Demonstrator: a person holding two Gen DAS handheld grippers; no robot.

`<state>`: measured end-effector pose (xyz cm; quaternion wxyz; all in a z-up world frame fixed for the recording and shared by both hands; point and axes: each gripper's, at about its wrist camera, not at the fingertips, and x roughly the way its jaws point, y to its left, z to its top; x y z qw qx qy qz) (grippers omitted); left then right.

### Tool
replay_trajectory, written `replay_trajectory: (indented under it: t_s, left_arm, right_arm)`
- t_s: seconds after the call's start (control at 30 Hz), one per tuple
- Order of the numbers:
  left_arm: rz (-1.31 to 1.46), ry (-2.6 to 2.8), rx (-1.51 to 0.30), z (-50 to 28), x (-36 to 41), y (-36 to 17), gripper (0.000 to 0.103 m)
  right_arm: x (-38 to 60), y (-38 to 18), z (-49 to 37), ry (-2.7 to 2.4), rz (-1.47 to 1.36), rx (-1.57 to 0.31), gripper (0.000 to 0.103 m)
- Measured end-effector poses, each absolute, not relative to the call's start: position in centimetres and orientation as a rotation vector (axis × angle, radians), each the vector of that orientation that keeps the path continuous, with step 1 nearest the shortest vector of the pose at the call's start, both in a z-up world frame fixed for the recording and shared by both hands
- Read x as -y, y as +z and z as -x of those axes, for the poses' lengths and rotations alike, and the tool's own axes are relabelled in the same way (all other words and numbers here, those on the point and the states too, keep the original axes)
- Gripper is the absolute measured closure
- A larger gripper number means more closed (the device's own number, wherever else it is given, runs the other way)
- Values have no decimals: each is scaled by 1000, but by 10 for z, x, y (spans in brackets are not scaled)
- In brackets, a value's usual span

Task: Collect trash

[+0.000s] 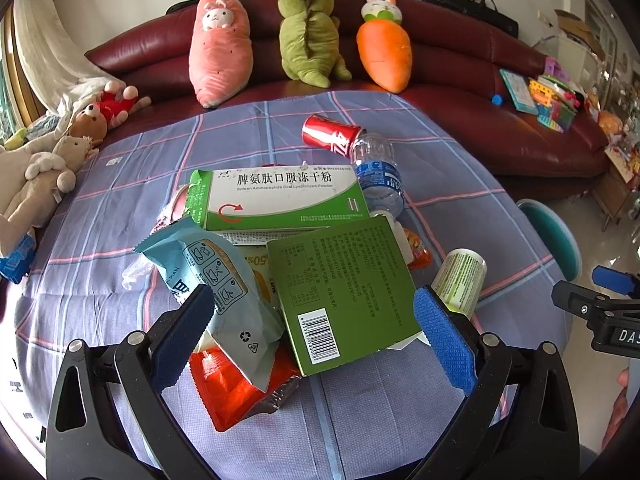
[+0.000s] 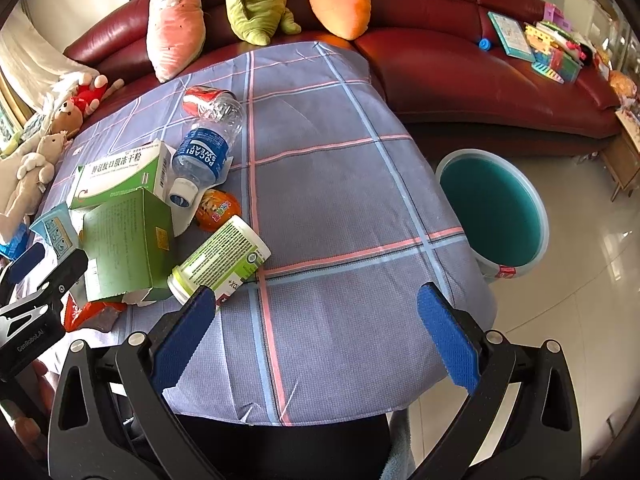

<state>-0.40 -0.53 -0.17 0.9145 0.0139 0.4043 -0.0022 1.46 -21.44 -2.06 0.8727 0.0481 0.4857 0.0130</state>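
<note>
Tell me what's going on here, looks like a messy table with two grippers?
A person holds two grippers over a pile of trash on a checked tablecloth. The left gripper is open, straddling a pale blue wrapper and a green box, gripping neither. The right gripper is open over bare cloth beside a white-and-green container. A teal bin stands on the floor to the right, with no trash visible inside.

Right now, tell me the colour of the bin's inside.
Teal inside the bin, pale rim; right wrist view shows it best.
</note>
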Motion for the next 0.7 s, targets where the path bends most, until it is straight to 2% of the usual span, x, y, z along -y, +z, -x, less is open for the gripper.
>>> replay_trajectory:
  t_s: [0.7]
  left_arm:
    - [-32, -7, -833, 3, 7, -2, 4]
  right_arm:
    - [213, -22, -17, 24, -93, -1026, 6]
